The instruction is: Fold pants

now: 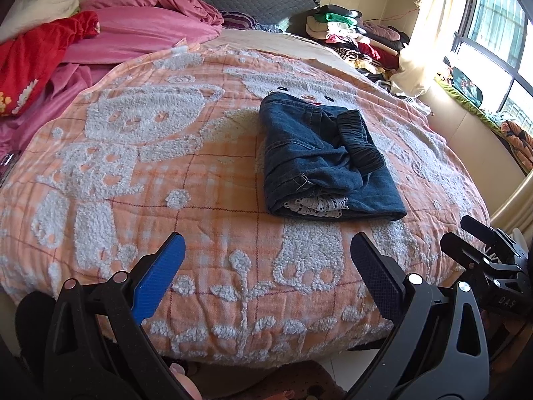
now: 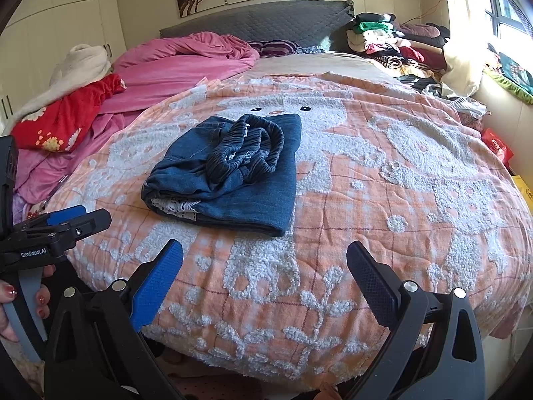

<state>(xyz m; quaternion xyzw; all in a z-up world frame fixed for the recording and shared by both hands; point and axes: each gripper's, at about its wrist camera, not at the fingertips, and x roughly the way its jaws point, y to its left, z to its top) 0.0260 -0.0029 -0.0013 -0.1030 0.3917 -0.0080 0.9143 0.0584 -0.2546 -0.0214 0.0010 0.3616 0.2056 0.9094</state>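
Note:
Dark blue denim pants (image 1: 319,163) lie folded into a compact bundle on the orange and white blanket (image 1: 166,173), with the black elastic waistband on top and white lace at the near edge. In the right wrist view the pants (image 2: 233,173) sit left of centre. My left gripper (image 1: 266,266) is open over the bed's near edge, well short of the pants, nothing between its fingers. My right gripper (image 2: 265,270) is also open and empty, at the near edge. The right gripper shows at the far right of the left view (image 1: 479,250); the left gripper appears at the left of the right view (image 2: 66,223).
A pink duvet (image 2: 186,63) and a red garment (image 2: 63,116) are heaped at the back left of the bed. A pile of clothes (image 2: 393,43) stands at the back right by the grey headboard (image 2: 260,23). A window (image 1: 493,33) is on the right. A hand (image 2: 10,306) holds the left gripper's handle.

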